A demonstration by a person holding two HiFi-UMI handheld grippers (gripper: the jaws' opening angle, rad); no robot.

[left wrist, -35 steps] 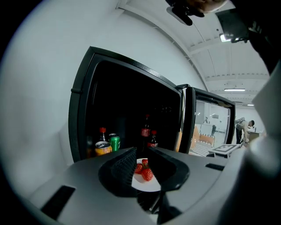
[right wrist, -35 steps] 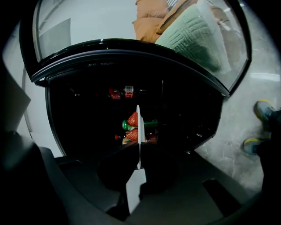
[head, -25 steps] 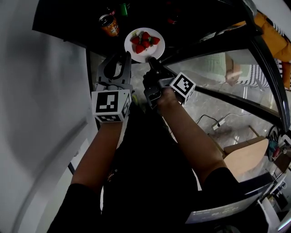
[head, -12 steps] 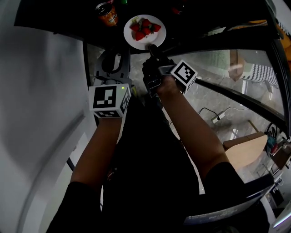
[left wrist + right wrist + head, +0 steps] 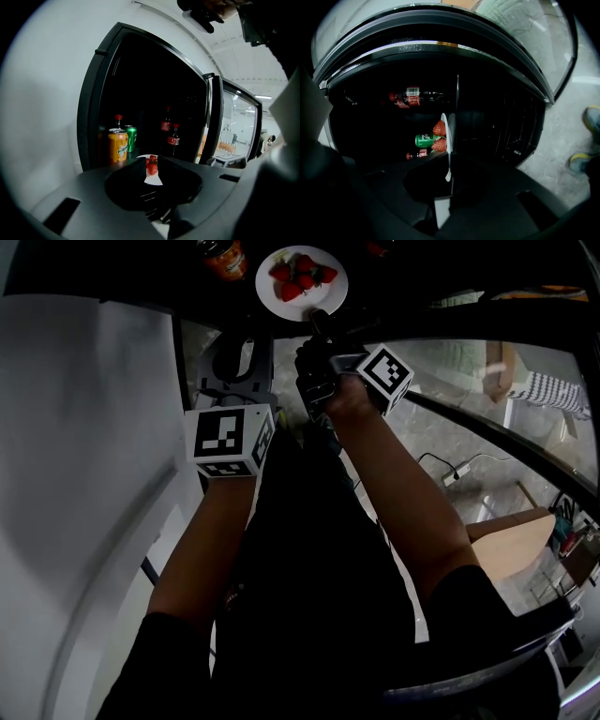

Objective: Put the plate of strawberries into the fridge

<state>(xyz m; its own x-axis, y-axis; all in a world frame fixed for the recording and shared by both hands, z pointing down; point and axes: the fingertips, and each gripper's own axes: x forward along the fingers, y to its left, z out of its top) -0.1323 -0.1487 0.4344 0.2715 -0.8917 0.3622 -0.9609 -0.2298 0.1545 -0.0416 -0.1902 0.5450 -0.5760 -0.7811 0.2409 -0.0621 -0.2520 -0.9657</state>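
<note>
White round plate (image 5: 324, 298), face up, red strawberries (image 5: 298, 276) heaped in its middle, right at the dark mouth of the fridge (image 5: 96, 89). Its near rim is pinched in the right gripper (image 5: 317, 317). The fridge is black-framed, its glass door (image 5: 230, 126) standing wide open. Whether the plate touches a shelf, can't tell.

One white plate (image 5: 281, 306), about five strawberries (image 5: 300, 279) on it, two cans at the left edge of the fridge (image 5: 89, 117), one orange can (image 5: 117, 146) and one green can (image 5: 131, 138), three dark bottles (image 5: 166, 125) with red caps.
</note>
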